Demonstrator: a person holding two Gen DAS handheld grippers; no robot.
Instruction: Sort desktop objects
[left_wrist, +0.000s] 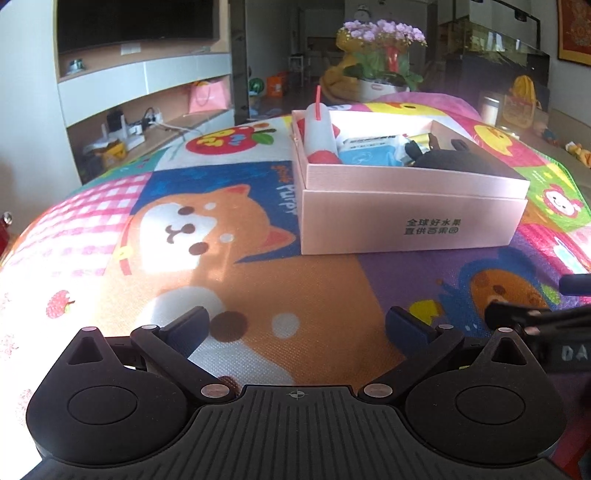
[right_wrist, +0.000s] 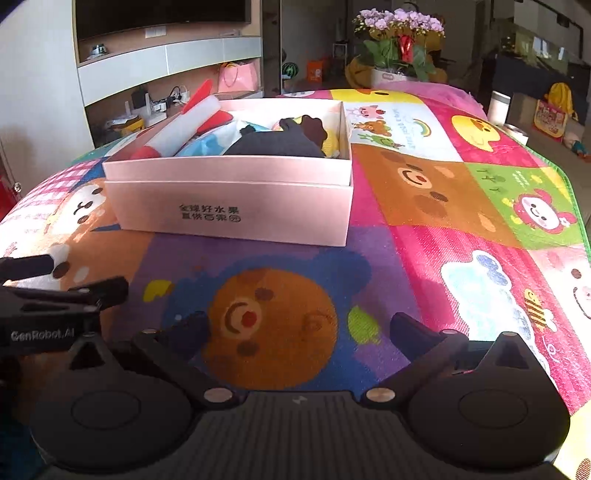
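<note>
A pink cardboard box (left_wrist: 413, 221) stands on the cartoon play mat (left_wrist: 221, 240); it also shows in the right wrist view (right_wrist: 229, 206). Inside lie a white and red lint roller (left_wrist: 319, 131) (right_wrist: 184, 127), a blue wipes pack (left_wrist: 369, 153), a black pouch (left_wrist: 465, 162) (right_wrist: 273, 144) and a yellow item (right_wrist: 330, 142). My left gripper (left_wrist: 297, 325) is open and empty, low over the mat in front of the box. My right gripper (right_wrist: 299, 326) is open and empty, also short of the box.
The other gripper's side shows at the right edge of the left wrist view (left_wrist: 546, 321) and at the left edge of the right wrist view (right_wrist: 51, 299). A flower pot (left_wrist: 384, 55) stands beyond the mat. Shelves (left_wrist: 147, 96) line the far left wall.
</note>
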